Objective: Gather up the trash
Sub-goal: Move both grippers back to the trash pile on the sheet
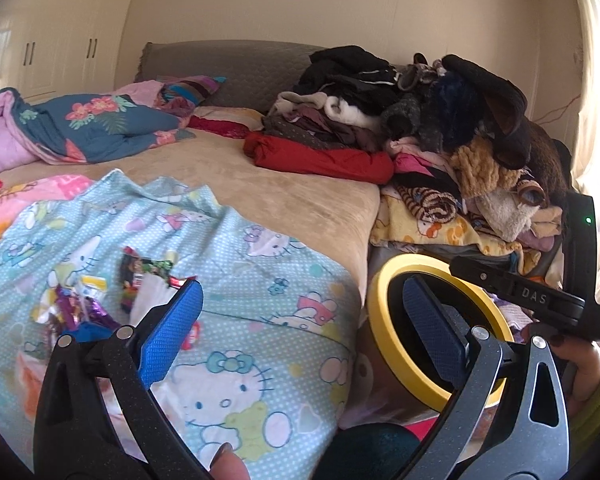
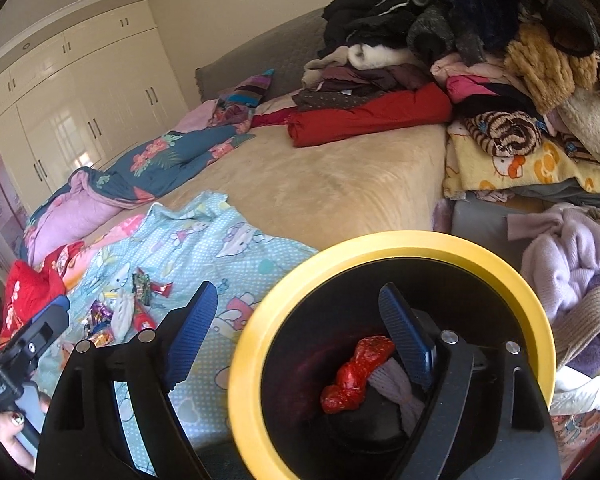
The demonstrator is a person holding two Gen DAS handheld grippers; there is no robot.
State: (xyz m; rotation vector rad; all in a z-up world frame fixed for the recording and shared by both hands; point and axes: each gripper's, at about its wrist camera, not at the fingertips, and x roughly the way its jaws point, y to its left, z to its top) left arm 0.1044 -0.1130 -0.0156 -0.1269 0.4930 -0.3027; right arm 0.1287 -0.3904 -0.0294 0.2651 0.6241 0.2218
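Left gripper: your left gripper stands with its jaws spread wide and nothing between the blue pads. One pad hangs over the bed's near edge, the other in front of the bin's mouth.
Right gripper: your right gripper is likewise released, jaws apart and gripping nothing. One pad sits over the cartoon sheet, the other over the bin's opening.
Bin: a black bin with a yellow rim stands off the bed, just beside its near right corner.
Bin contents: a crumpled red wrapper lies at the bottom, touching a pale ribbed piece next to it.
Remaining trash: a cluster of bright snack wrappers lies on the cartoon sheet near the bed's near left edge, well apart from the bin. In the right wrist view the same cluster shows red, purple and white pieces lying close together.
Bed: a beige cover is bare through the middle. A floral quilt is bunched along the far left edge.
Clothes: a heaped pile fills the far right corner and spills past the right edge, with a red folded garment at its foot.
Operator's hand: a hand with a green cuff holds the other gripper's handle to the right of the bin.
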